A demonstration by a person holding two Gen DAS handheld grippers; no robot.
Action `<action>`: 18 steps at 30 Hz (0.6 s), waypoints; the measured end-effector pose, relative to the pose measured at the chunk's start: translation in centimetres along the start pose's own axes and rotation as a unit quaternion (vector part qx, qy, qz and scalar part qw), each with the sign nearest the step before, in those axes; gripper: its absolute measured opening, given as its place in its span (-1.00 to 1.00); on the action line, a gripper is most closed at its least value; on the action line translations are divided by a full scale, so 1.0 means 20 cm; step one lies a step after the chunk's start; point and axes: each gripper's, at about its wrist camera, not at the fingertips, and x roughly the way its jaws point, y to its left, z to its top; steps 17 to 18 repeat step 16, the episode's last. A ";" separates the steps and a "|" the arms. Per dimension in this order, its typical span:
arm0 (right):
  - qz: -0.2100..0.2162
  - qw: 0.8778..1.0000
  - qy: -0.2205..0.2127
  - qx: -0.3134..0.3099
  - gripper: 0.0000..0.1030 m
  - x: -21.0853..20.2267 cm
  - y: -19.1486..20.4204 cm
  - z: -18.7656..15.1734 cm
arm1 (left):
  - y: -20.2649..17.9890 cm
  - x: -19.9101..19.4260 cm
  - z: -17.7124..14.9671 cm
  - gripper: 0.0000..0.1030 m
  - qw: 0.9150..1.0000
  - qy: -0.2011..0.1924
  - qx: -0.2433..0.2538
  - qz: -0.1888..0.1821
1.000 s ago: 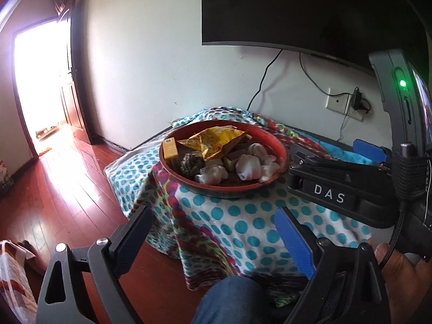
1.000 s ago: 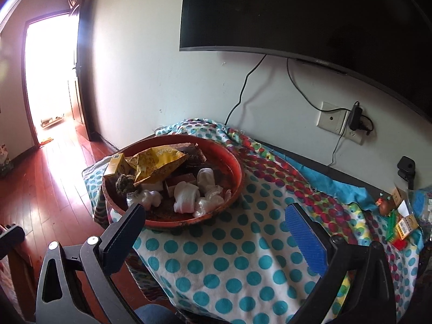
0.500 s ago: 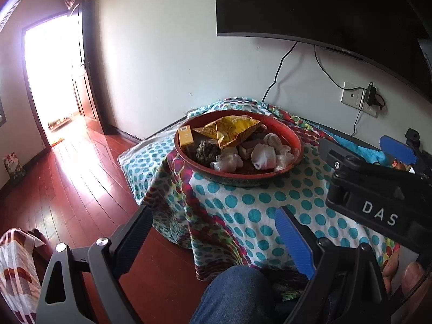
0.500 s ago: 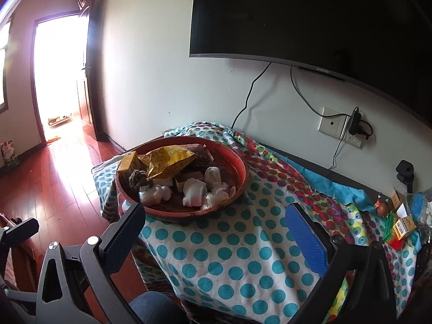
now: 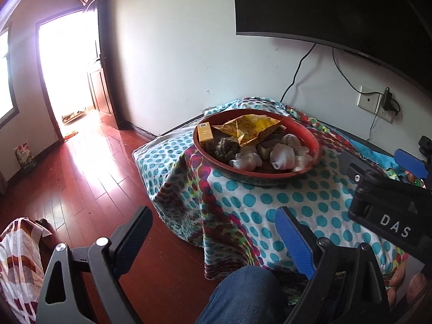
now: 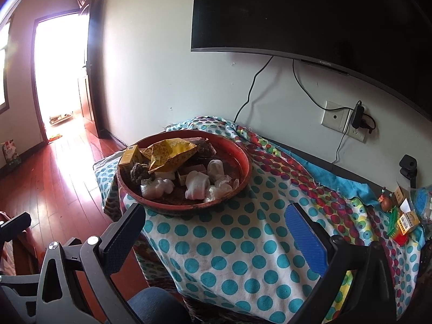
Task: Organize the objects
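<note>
Red tray (image 6: 244,171) holds snacks; both grippers empty, apart

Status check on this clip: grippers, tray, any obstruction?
Left gripper open, empty. Right gripper open, empty, short of the red tray. Tray full: yellow snack bag, white bundles. Nothing in the way.

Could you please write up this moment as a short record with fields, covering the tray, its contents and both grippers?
surface: table under a polka-dot cloth
tray: round red tray near the table's left end
tray contents: yellow snack bag, small yellow box, white wrapped bundles, dark lump
far right of table: small boxes and toys
left gripper: open, empty, short of the tray
right gripper: open, empty, above the cloth
</note>
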 end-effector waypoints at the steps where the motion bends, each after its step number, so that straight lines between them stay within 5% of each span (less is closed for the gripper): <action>1: 0.001 1.000 -0.001 -0.002 1.00 0.00 0.00 0.00 | -0.01 -0.01 0.00 0.83 1.000 -0.002 0.002 -0.005; 18: 0.000 1.000 -0.002 0.001 1.00 -0.01 0.00 0.00 | -0.02 -0.03 -0.01 0.83 1.000 -0.012 -0.002 -0.029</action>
